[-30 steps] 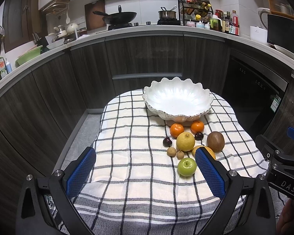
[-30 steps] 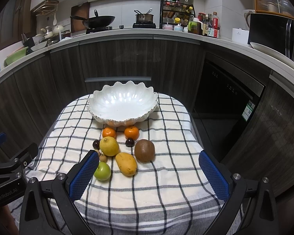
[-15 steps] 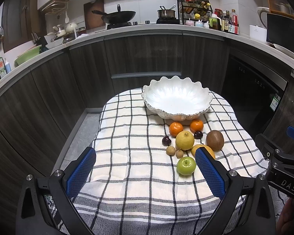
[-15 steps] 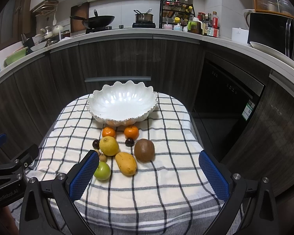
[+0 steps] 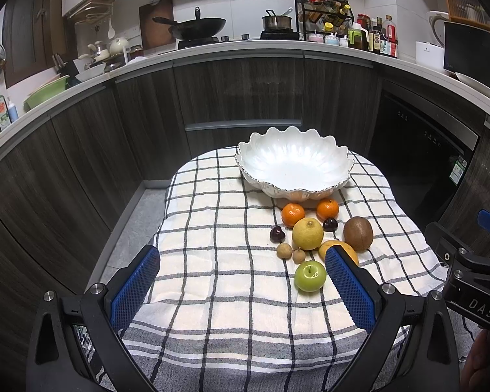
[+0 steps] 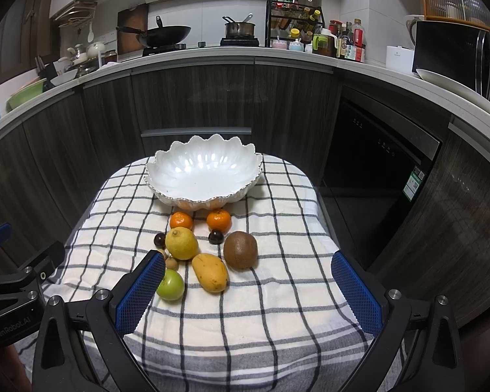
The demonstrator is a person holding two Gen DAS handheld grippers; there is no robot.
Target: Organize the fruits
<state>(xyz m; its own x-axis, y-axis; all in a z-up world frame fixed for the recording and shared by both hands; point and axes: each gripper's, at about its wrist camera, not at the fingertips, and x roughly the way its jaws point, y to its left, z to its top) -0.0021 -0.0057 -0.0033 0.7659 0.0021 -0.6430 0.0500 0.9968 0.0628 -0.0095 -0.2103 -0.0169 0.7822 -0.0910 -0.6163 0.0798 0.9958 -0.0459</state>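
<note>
A white scalloped bowl (image 5: 293, 166) (image 6: 204, 171) with nothing in it stands at the far end of a checked cloth (image 5: 218, 228) (image 6: 277, 261). In front of it lies a cluster of fruit: two tangerines (image 5: 293, 214) (image 6: 218, 219), a lemon (image 5: 307, 233) (image 6: 181, 244), a brown kiwi (image 5: 358, 233) (image 6: 240, 250), a mango (image 6: 210, 272), a green apple (image 5: 309, 276) (image 6: 171, 285), dark cherries (image 5: 277, 234) and small brown longans (image 5: 284, 250). My left gripper (image 5: 241, 285) is open, near the apple. My right gripper (image 6: 248, 289) is open, just short of the mango.
Dark cabinets curve around the small table. The counter behind carries a wok (image 5: 196, 26), a pot (image 6: 240, 27), a spice rack (image 6: 293, 16) and a microwave (image 6: 453, 55). A dishwasher front (image 6: 375, 170) stands to the right. Each view shows the other gripper at its edge.
Both views have crept slightly closer to the fruit; nothing on the cloth has moved and both grippers stay open.
</note>
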